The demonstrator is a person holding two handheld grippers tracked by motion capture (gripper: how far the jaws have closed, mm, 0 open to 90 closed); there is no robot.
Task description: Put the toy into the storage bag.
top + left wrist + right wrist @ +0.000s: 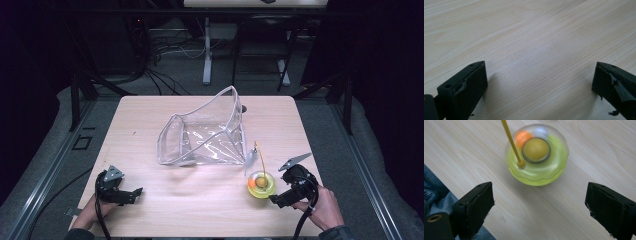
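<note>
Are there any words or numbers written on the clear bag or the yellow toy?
No words, numbers or signs can be read anywhere.
The clear bag: plain, no print to be seen.
The yellow toy: coloured balls under a clear dome, no writing.
The table and both tools: no labels to be seen.

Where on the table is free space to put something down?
Bare wood lies along the near edge between the left tool and the yellow toy, and left of the clear bag. It is crowded around the toy and right tool.

The bench (200, 200) is pale matt wood grain; the pouch (205, 135) clear glossy plastic; the yellow-green toy (537, 157) shiny translucent plastic.
</note>
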